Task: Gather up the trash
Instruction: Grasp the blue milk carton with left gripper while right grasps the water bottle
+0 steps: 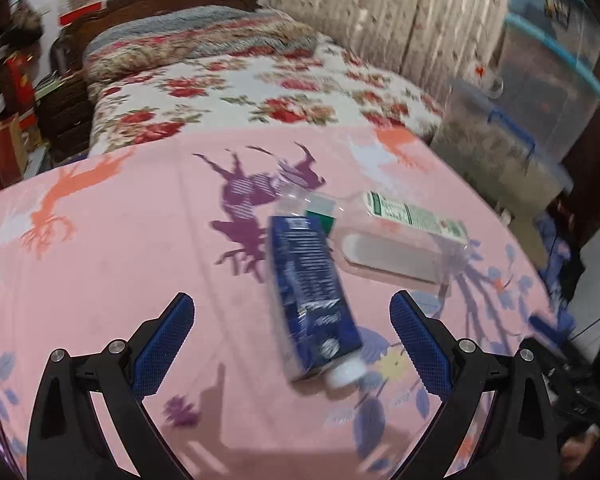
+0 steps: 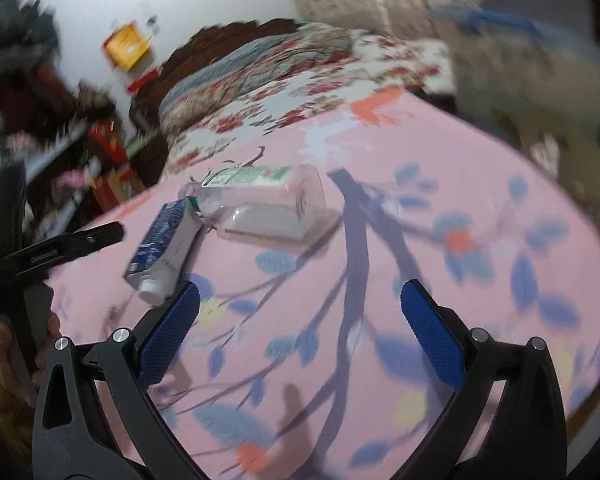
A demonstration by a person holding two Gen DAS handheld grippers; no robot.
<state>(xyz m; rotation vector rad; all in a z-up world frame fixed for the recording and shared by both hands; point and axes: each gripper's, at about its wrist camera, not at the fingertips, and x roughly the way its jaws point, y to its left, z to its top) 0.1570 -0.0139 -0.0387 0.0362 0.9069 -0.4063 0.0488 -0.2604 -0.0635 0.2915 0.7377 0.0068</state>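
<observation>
While both grippers (image 1: 292, 340) (image 2: 300, 324) gape empty, blue tube (image 1: 314, 300) touches clear bottle (image 1: 400, 240) on pink cloth (image 1: 120, 260)

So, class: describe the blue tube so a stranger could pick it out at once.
Find the pink cloth with purple branch prints. Two pieces of trash lie together there. The blue tube is the dark, opaque one with a white cap, beside the clear bottle with a green-and-white label.

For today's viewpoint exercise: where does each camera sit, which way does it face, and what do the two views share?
Left wrist: on the left gripper, open, facing the blue tube and clear bottle on the pink cloth.
Right wrist: on the right gripper, open, over the cloth; the left gripper and a hand show at its left.
Shared: tube, bottle, cloth, floral bed.
</observation>
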